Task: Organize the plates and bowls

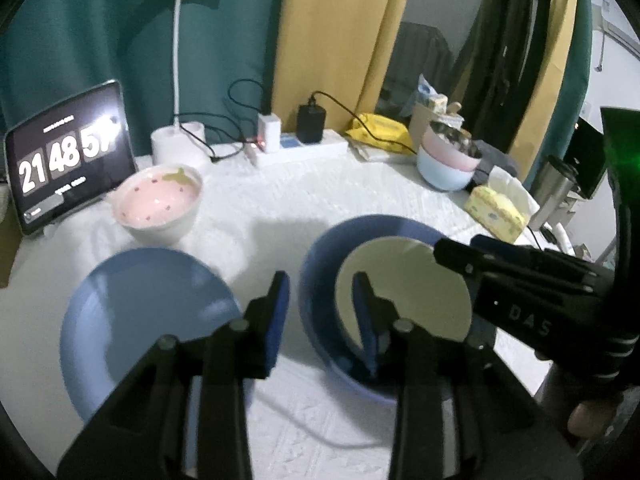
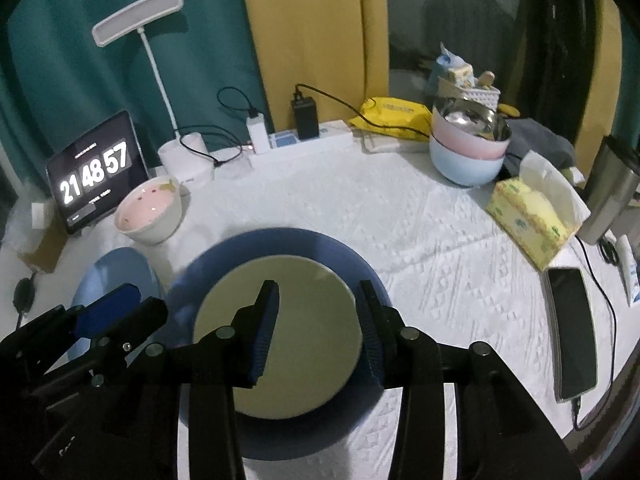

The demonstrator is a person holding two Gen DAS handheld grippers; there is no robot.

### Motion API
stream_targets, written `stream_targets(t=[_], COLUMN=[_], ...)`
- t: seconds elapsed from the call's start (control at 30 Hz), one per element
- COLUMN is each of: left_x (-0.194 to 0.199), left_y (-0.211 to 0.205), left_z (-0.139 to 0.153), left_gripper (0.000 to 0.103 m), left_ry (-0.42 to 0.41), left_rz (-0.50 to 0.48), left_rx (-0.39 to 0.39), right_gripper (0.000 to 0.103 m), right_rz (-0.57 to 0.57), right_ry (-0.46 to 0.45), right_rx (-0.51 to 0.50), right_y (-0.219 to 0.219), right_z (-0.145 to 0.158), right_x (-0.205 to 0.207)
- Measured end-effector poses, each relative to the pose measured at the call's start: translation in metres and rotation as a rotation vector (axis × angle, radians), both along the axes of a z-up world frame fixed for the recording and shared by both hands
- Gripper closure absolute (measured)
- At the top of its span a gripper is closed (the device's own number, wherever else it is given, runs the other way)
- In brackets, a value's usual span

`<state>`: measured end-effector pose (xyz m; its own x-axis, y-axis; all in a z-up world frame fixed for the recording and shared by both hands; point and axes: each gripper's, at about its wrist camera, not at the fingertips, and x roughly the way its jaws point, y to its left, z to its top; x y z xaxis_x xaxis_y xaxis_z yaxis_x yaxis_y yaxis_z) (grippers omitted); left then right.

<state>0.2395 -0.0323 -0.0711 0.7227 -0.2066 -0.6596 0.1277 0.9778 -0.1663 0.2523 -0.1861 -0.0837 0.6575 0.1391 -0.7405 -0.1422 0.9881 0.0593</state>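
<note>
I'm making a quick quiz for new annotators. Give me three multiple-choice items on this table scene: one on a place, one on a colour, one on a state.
1. Where does the pale yellow-green plate lie?
A. On the dark blue plate
B. In the pink-lined bowl
C. On the tissue box

2. What colour is the lower bowl of the stacked bowls at the back right?
A. Yellow
B. Light blue
C. Black

3. How does the right tool stand?
A. Shut on the phone
B. Clamped on the lamp
C. Open, holding nothing

Answers:
1. A: the dark blue plate rings it on all sides.
2. B: a pink bowl sits in a light blue one.
3. C: its pads stand apart over the plate, nothing between them.
</note>
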Motion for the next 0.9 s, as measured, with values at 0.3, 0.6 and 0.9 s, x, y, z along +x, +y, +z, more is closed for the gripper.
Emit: stream_targets(t=[0.3, 0.6, 0.9], left_x=[0.003, 0.011, 0.02], left_y=[0.03, 0.056, 0.086], left_z=[0.006, 0.006, 0.008], left_gripper=[0.057, 0.057, 0.057], left_ry=[-0.024, -0.033, -0.045], left_rz=[0.045, 0.071, 0.099], left_rx=[-0.009, -0.011, -0.007], right_gripper=[0.061, 0.061, 0.061], right_rz=[0.045, 0.073, 0.101], right_ry=[-0.002, 0.002, 0.001], right_rx=[0.006, -0.003, -0.017], right_y=[0.025, 0.051, 0.077], right_z=[0.009, 0.012, 0.016], right_x=[0.01, 0.022, 0.035])
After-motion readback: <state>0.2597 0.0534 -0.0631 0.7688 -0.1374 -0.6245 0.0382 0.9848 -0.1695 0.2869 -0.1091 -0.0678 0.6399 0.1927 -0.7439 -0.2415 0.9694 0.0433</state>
